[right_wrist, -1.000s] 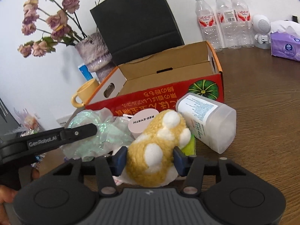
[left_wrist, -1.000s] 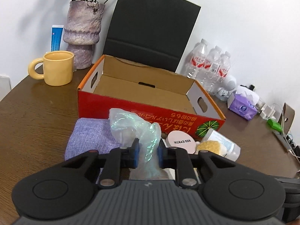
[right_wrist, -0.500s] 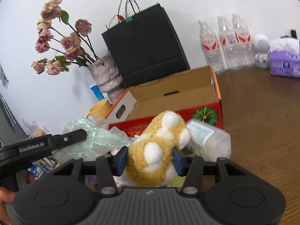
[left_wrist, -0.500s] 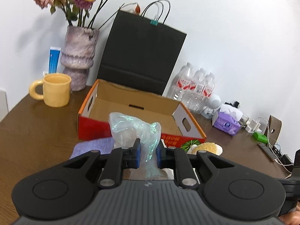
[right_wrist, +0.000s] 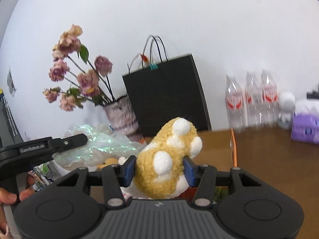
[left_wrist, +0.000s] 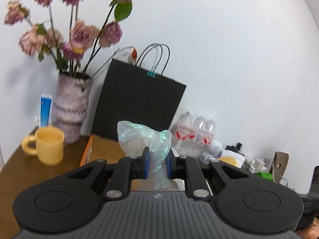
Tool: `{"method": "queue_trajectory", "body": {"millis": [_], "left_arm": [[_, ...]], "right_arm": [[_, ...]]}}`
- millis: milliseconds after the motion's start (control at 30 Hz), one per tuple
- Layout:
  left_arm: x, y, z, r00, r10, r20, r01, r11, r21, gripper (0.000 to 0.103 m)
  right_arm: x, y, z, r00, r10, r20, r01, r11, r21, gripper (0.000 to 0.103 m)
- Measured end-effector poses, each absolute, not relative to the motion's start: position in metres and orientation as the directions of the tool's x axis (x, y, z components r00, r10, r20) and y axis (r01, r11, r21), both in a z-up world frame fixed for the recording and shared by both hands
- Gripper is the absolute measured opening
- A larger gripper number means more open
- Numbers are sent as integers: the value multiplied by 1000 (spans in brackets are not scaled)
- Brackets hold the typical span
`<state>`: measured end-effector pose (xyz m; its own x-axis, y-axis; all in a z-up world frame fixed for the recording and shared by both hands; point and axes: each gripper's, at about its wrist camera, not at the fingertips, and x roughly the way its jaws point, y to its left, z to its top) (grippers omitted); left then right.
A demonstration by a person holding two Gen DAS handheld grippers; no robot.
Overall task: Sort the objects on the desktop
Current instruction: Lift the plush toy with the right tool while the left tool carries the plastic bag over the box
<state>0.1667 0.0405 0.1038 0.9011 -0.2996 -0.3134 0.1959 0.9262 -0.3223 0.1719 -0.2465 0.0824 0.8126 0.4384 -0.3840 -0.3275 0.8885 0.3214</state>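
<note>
My left gripper (left_wrist: 157,164) is shut on a crumpled iridescent plastic bag (left_wrist: 143,137) and holds it in the air in front of the cardboard box (left_wrist: 103,149). My right gripper (right_wrist: 159,168) is shut on a yellow and white plush toy (right_wrist: 169,157), also held up in the air. The left gripper (right_wrist: 65,142) with the plastic bag (right_wrist: 95,149) shows at the left of the right wrist view. The plush toy (left_wrist: 232,160) shows at the right of the left wrist view. Only the box's orange rim (right_wrist: 232,145) shows in the right wrist view.
A yellow mug (left_wrist: 46,147), a vase of dried roses (left_wrist: 69,107) and a black paper bag (left_wrist: 137,101) stand behind the box. Water bottles (right_wrist: 251,101), a purple tissue pack (right_wrist: 305,127) and a white figure (right_wrist: 286,107) stand at the right on the brown table (right_wrist: 279,159).
Both grippers have risen from the table with their loads, the bag and the plush toy. The box and the items left on the table have dropped mostly out of view.
</note>
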Motion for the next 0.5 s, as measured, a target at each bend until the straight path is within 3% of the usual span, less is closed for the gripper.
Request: {"method": "queue_trajectory", "body": {"millis": [200,500], "left_arm": [[222,35,112,914,-213,-346,123,957,-263,16],[318,8,62,918,-15,-396,-15,997,-73,16]], "right_arm": [[229,-234,109,805,404,-434,-316,912,263,48],[335,-184,48,769,259,-585,-215,966,146,48]]}}
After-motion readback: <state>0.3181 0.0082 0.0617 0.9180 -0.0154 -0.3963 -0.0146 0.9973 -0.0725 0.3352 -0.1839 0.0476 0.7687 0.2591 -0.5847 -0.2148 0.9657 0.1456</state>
